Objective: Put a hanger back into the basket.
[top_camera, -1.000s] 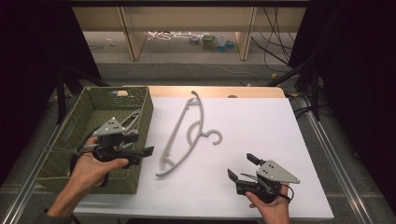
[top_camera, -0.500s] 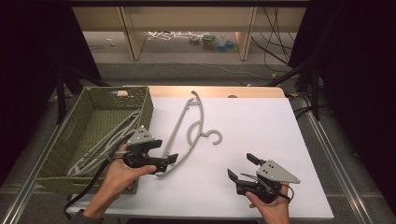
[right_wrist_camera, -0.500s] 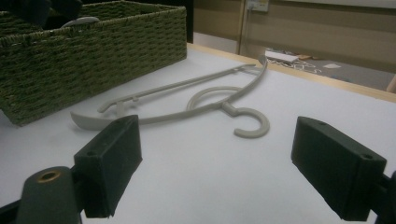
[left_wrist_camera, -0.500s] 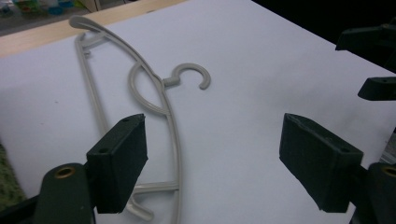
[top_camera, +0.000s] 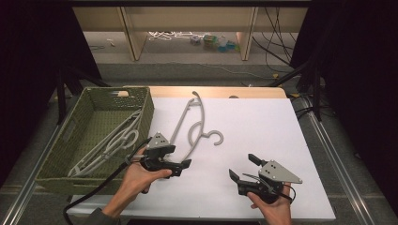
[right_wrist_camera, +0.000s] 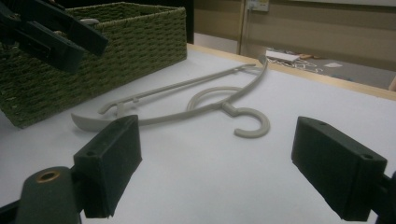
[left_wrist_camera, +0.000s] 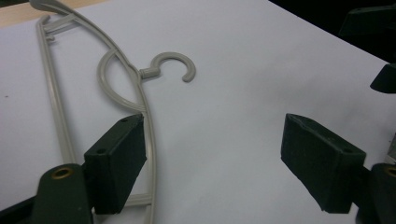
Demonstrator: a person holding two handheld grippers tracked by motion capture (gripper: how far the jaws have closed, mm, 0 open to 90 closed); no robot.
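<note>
Hanger (left_wrist_camera: 116,88) just beyond left gripper (left_wrist_camera: 212,163), long axis running away from spread, empty fingers (left_wrist_camera: 116,161); right gripper (top_camera: 248,168) farther, likewise open.

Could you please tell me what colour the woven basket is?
The basket is olive green, clearest in the high view.

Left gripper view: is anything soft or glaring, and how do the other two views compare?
Left gripper view: jaws blurred up close, hanger sharp, white table bright without glare. Right gripper view: near jaws soft, basket crisp. High view: even light on the table, dark surroundings.
</note>
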